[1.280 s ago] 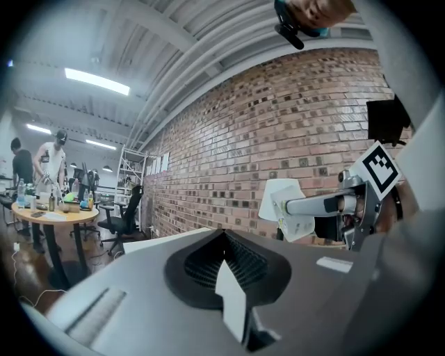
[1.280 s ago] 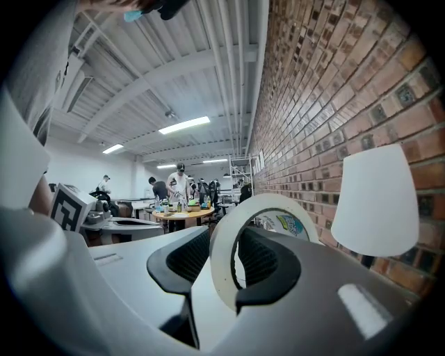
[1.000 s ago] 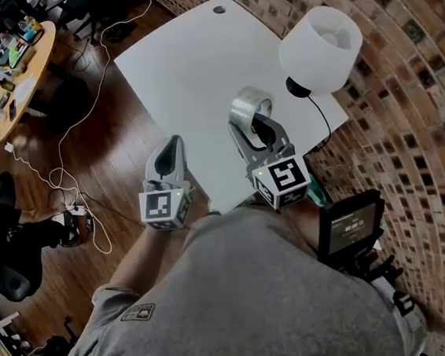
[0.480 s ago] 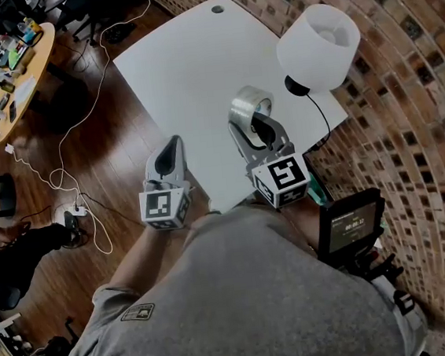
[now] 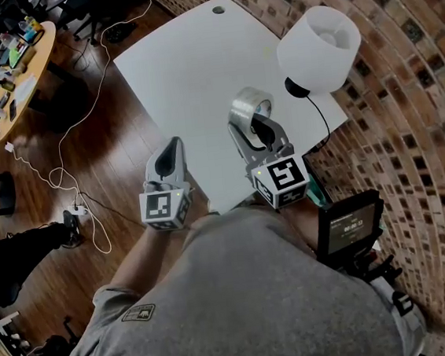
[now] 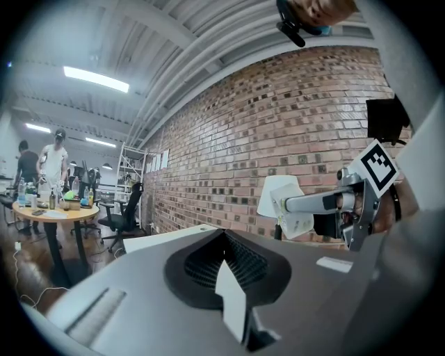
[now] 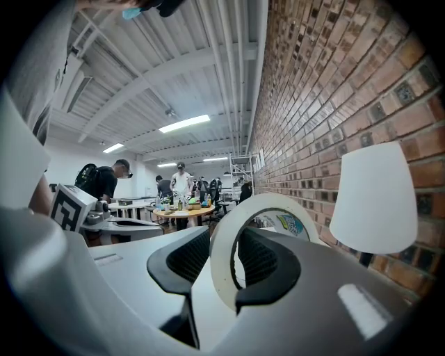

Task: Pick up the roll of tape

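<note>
- Over the near right part of the white table [image 5: 187, 66], the right gripper [image 5: 254, 126] is held almost level, pointing away from the person.
- Right gripper jaws: partly spread and closed on the roll of tape [image 5: 248, 103], with no gap showing at either pad.
- Roll of tape, right gripper view [image 7: 220, 268]: it stands on edge between the two dark ribbed pads. One pad is visible through its centre hole, and a coloured label shows on the inner core.
- Whether the roll clears the tabletop cannot be told from any view.
- Left gripper [image 5: 172, 147]: it sits at the table's near edge, left of the right gripper and apart from it. It also points away from the person.
- Left gripper jaws [image 6: 226, 261]: brought together with nothing between them.
- White lamp [image 5: 319, 48]: it stands at the table's right edge, just right of the roll and slightly farther, and its black cord trails toward the near side.
- Brick wall [image 5: 405, 114]: it runs along the right of the table.
- Round wooden table [image 5: 22, 72]: it is at the far left on the wood floor and carries many small items.
- White cables [image 5: 69, 150]: they lie on the floor between the two tables.
</note>
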{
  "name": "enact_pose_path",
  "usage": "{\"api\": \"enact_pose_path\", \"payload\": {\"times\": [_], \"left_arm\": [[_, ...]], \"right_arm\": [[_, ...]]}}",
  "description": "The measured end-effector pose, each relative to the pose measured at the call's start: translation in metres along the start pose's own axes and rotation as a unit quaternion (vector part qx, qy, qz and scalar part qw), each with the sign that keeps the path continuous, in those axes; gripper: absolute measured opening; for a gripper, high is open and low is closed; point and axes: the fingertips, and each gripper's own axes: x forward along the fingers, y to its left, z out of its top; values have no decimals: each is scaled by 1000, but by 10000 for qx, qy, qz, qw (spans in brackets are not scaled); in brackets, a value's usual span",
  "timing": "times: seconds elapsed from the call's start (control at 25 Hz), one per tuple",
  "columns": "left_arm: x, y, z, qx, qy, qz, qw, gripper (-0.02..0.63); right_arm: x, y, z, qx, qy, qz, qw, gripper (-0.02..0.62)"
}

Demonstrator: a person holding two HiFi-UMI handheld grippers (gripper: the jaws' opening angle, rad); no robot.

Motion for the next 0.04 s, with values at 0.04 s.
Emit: {"api": "enact_pose_path", "payload": {"times": [0.04], "left_arm": [[0, 0, -1, 76, -32, -32, 10000, 2]], "right_arm": [[0, 0, -1, 9, 1, -6, 10000, 141]]}}
